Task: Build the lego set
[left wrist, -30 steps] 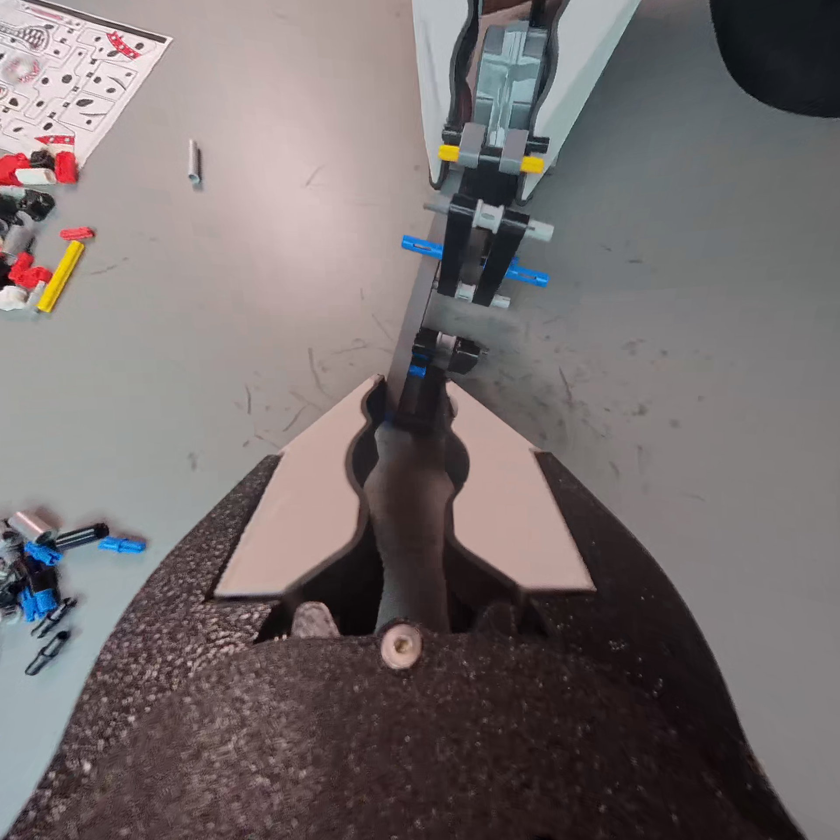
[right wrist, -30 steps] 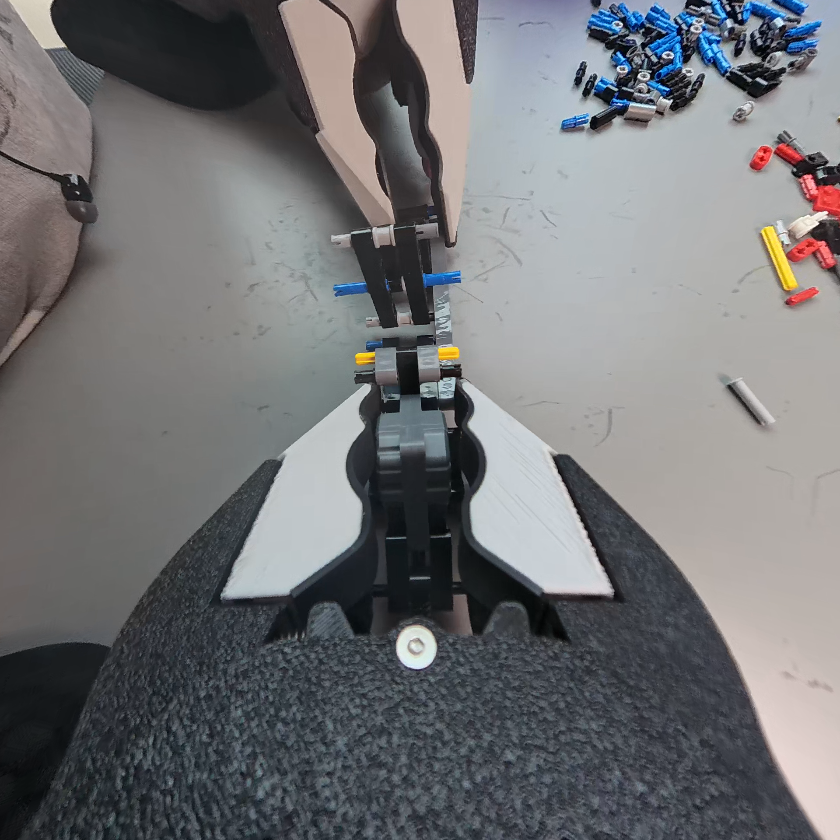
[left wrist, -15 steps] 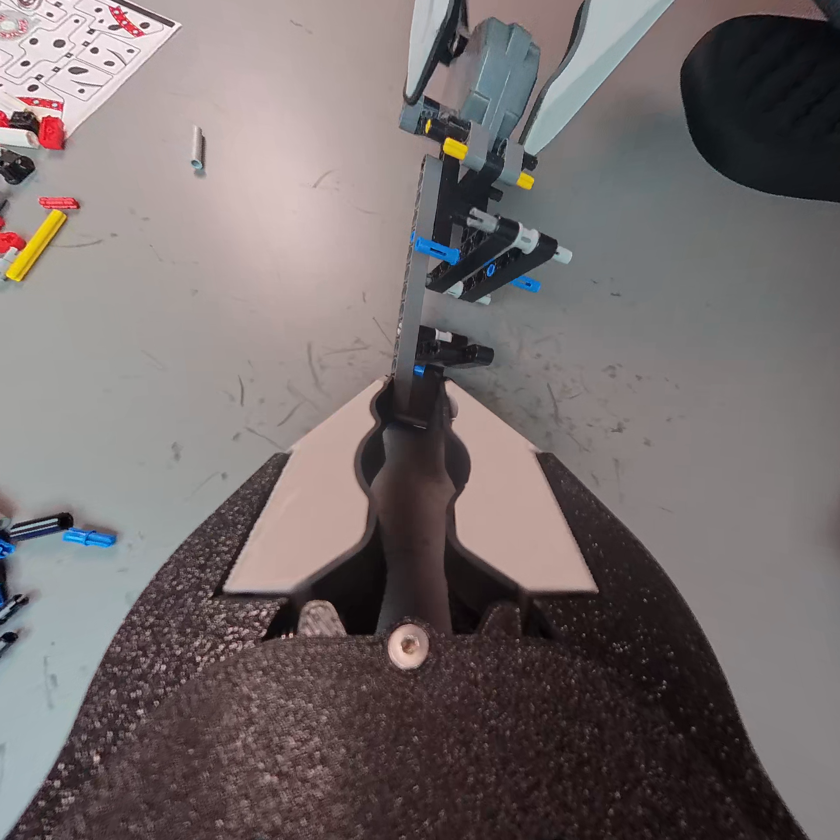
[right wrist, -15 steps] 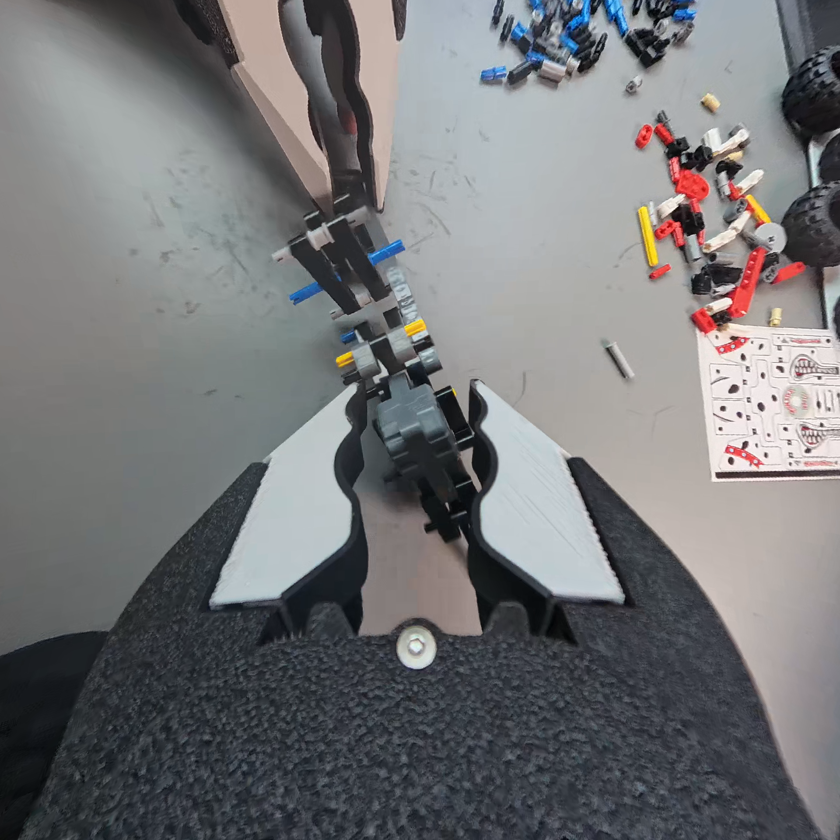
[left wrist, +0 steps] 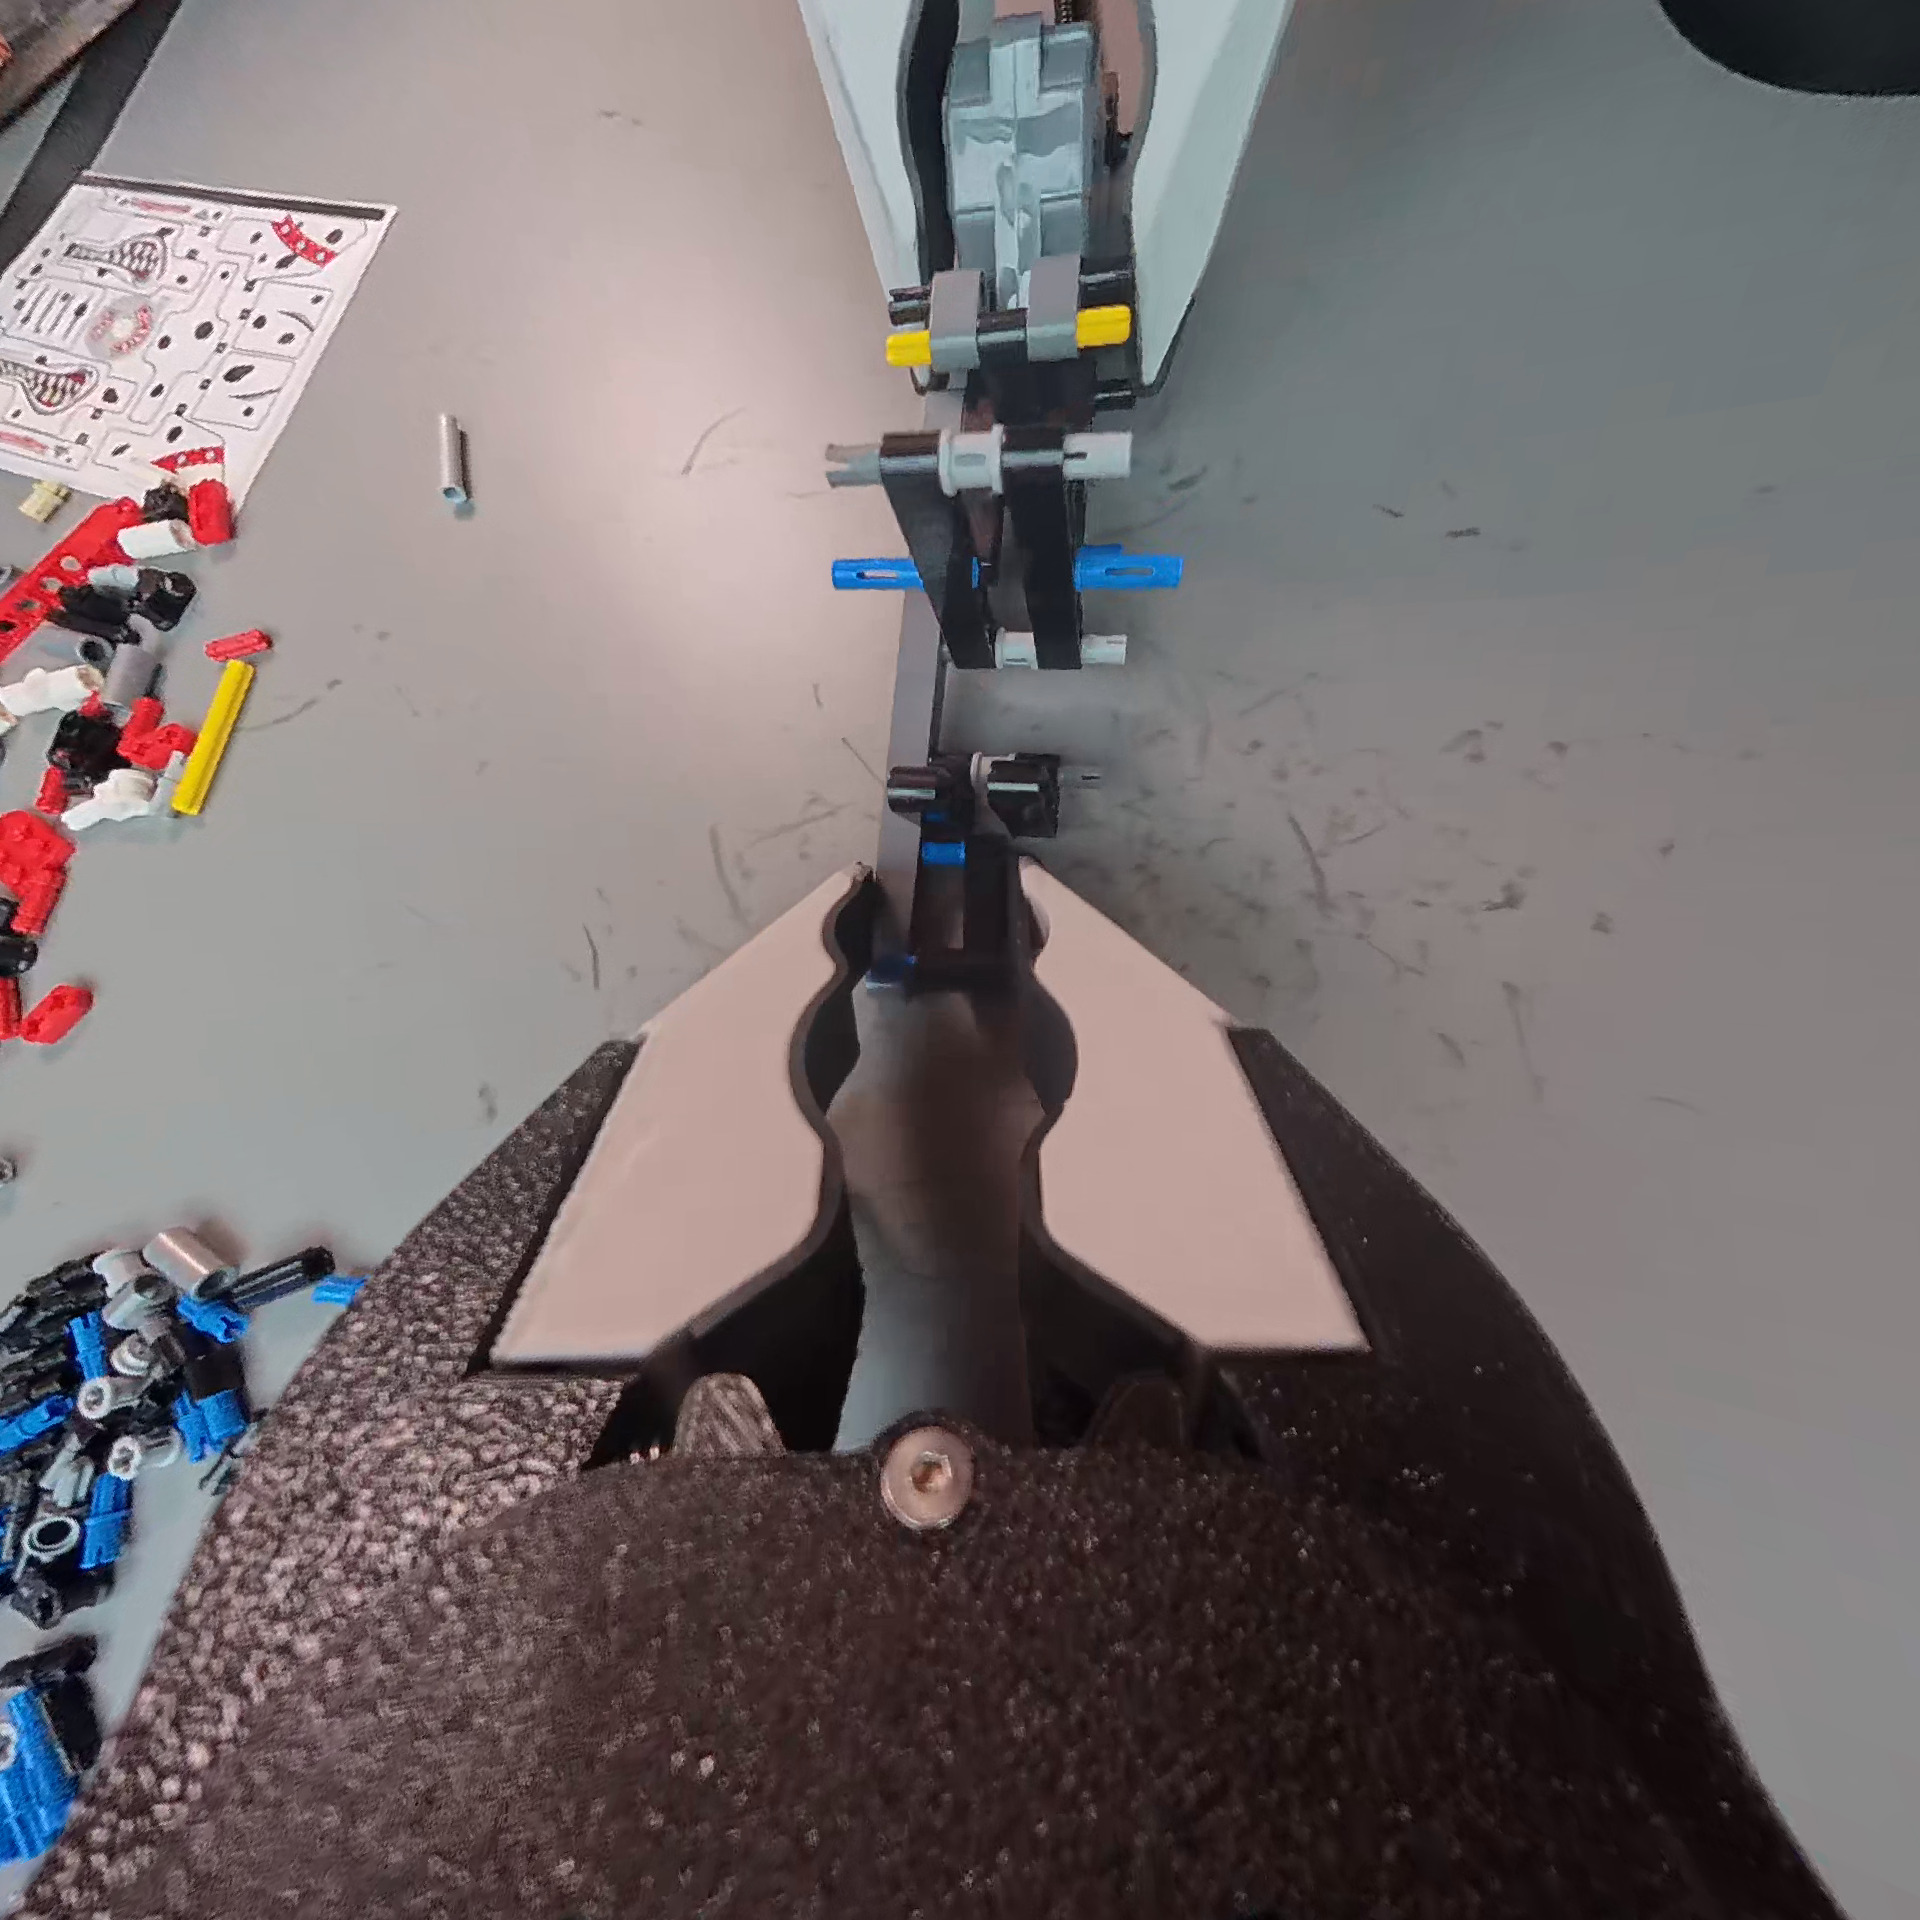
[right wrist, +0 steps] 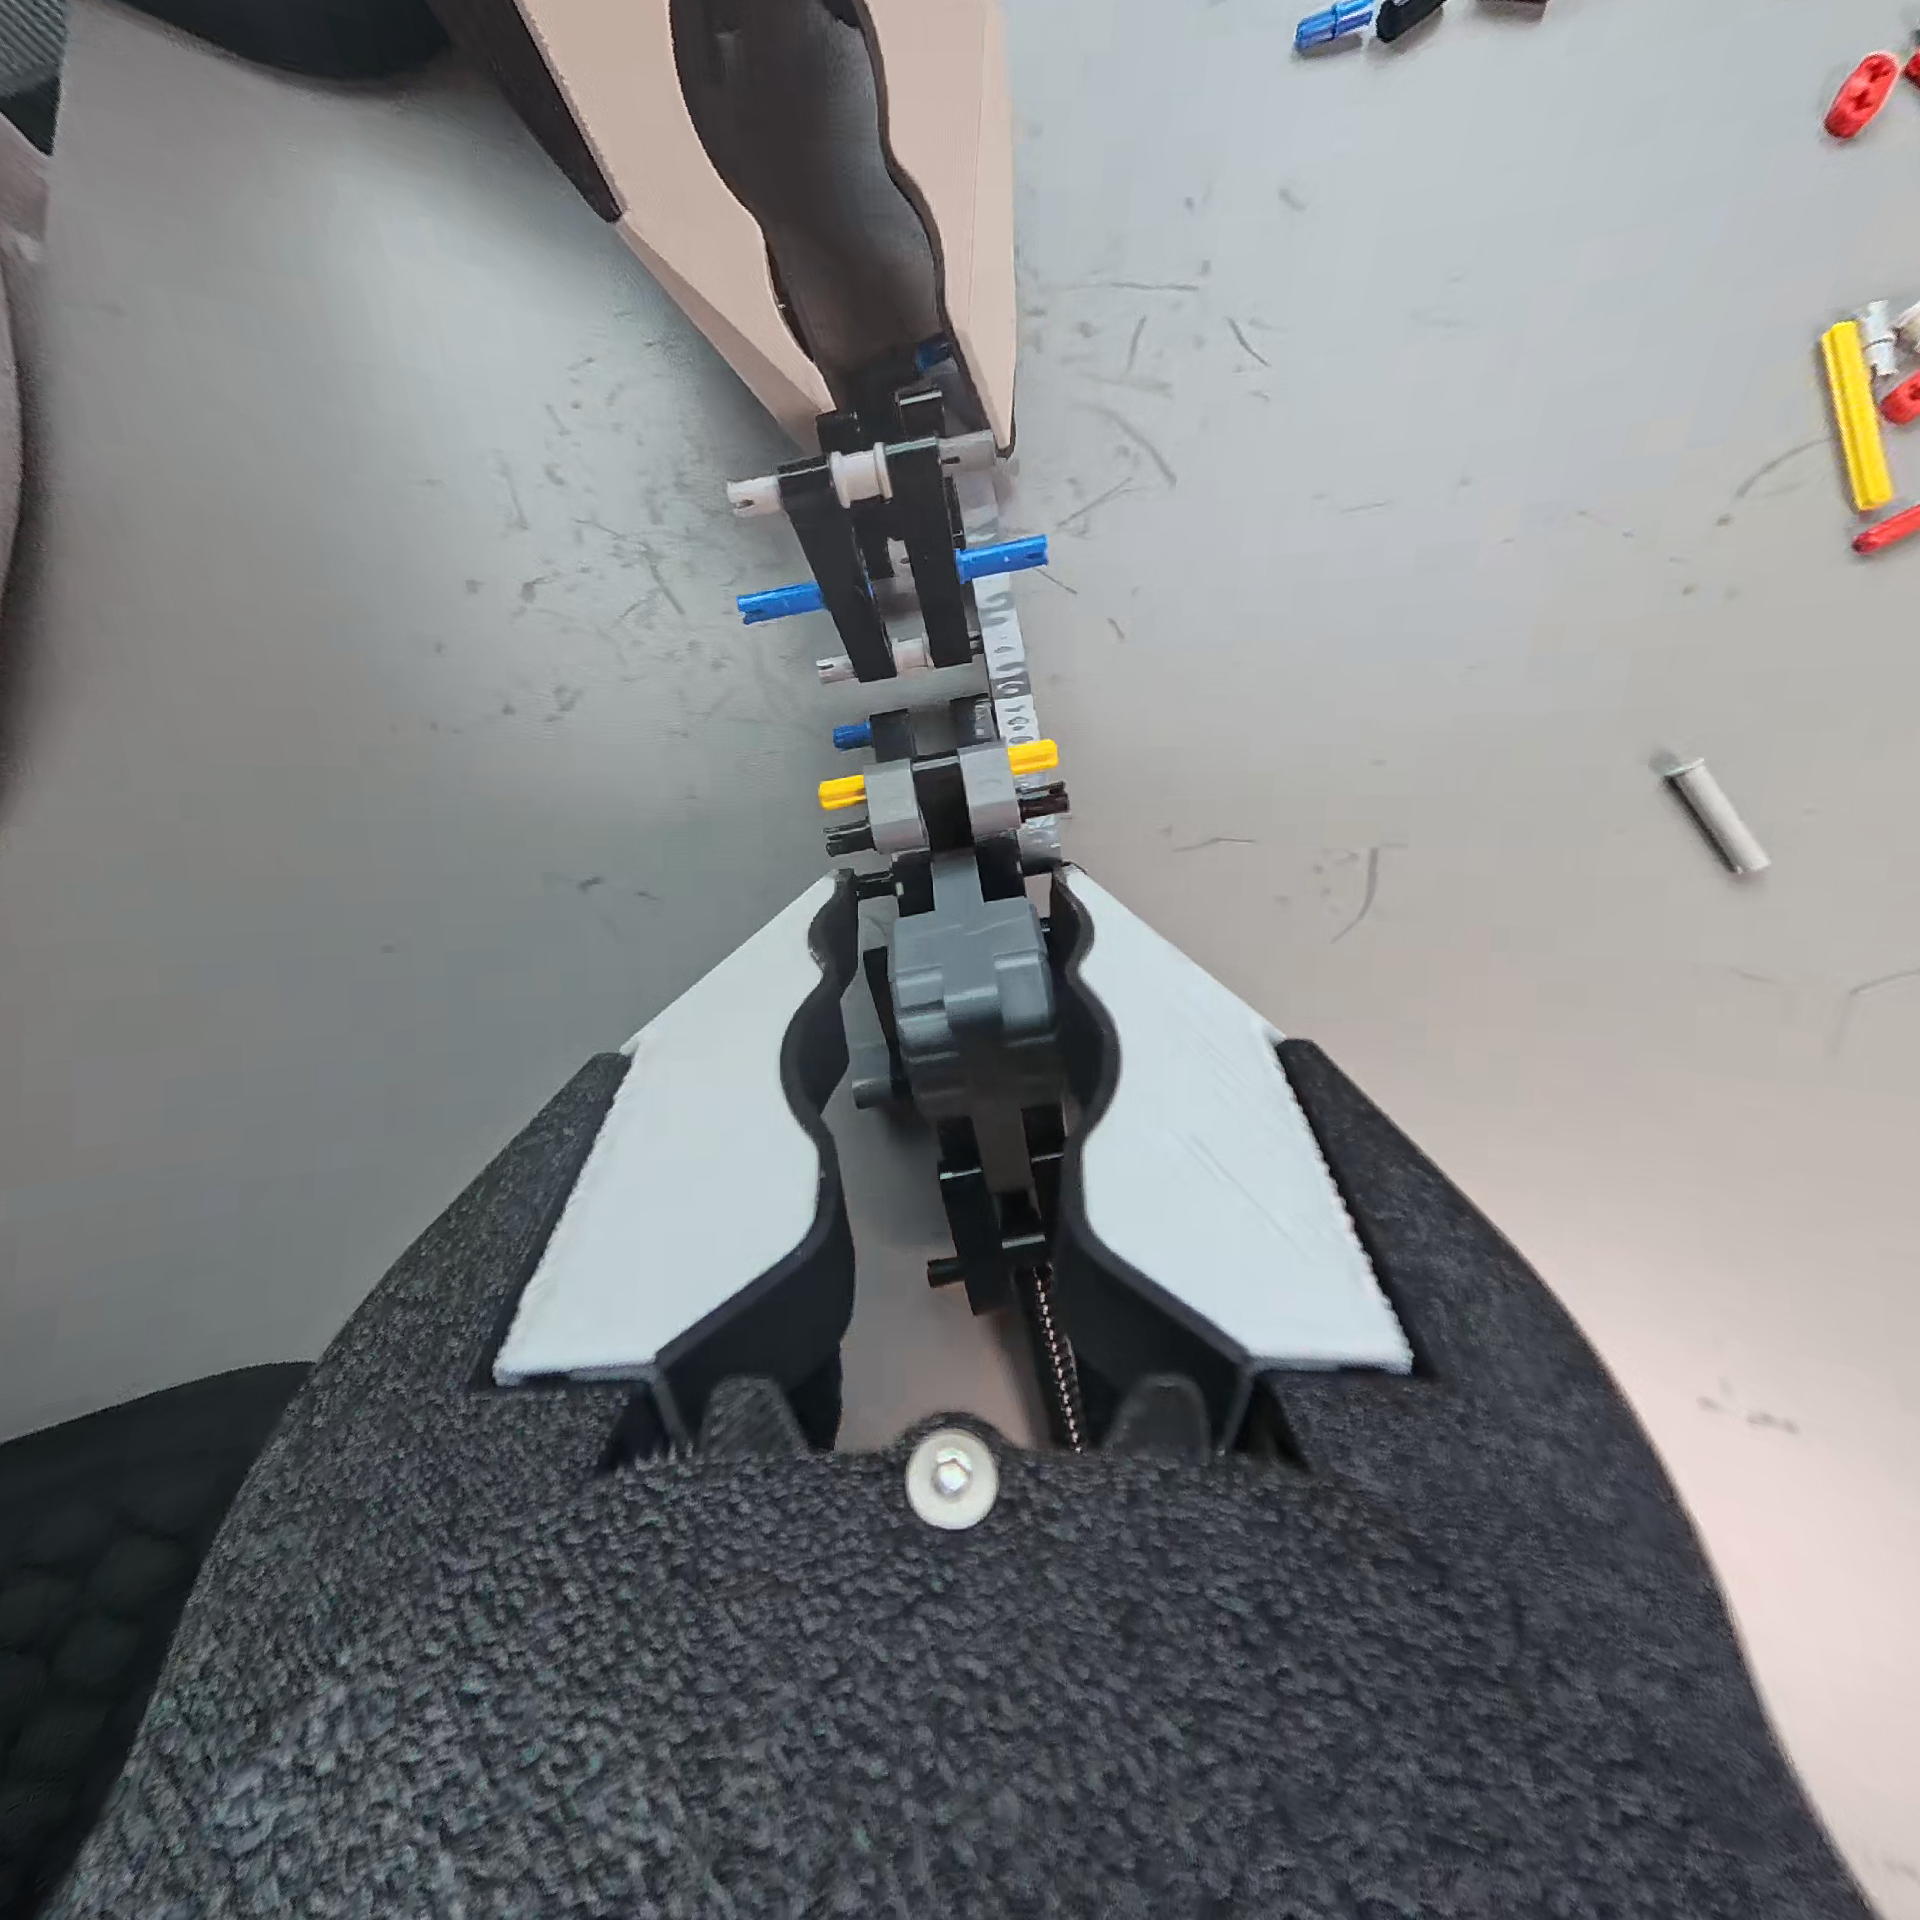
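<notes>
A long lego assembly (left wrist: 997,540) of black beams with blue, yellow and light grey pins and a grey block at one end hangs above the grey table (left wrist: 1507,727), held between both grippers. My left gripper (left wrist: 951,883), with tan fingers, is shut on its near black end. My right gripper (right wrist: 951,883), with pale grey fingers, is shut around the grey block (right wrist: 966,997) at the other end. Each gripper shows at the top of the other's view: the right in the left wrist view (left wrist: 1023,218), the left in the right wrist view (right wrist: 909,416).
In the left wrist view, a sticker sheet (left wrist: 177,332), a loose grey pin (left wrist: 452,462), a pile of red, black and white parts (left wrist: 94,675) with a yellow axle (left wrist: 213,738), and a blue and black pile (left wrist: 94,1403) lie to the left. A dark object (left wrist: 1787,42) sits far right. Across from one pair of fingers to the other is roughly 10 centimetres.
Half a second ago the assembly was twisted sideways and the right jaws stood wider around the grey block. Now it is straight between the grippers and the right jaws have closed on it.
</notes>
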The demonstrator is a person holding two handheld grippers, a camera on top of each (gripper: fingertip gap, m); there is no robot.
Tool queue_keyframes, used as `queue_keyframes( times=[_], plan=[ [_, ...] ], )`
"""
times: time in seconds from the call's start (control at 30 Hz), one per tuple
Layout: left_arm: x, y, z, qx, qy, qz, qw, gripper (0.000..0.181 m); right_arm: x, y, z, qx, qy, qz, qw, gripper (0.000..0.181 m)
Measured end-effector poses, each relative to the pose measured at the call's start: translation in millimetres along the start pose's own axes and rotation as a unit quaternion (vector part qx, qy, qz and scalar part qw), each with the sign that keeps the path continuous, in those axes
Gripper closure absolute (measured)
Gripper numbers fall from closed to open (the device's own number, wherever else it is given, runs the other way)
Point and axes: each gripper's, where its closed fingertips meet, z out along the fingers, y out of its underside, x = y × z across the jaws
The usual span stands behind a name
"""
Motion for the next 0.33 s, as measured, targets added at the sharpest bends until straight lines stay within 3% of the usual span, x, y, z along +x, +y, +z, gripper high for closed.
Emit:
queue_keyframes(
  times=[0.1,0.33],
  plan=[
    [0.1,-0.1,-0.2,0.002,-0.004,0.017,1.0,0.152,-0.1,0.2,-0.8,0.003,-0.013,0.005,1.0,0.146],
    [-3.3,0.4,-1.8,0.006,0.041,-0.049,0.998,0.155,1.3,-0.1,-0.2,0.01,0.0,0.0,1.0,0.15]
  ],
)
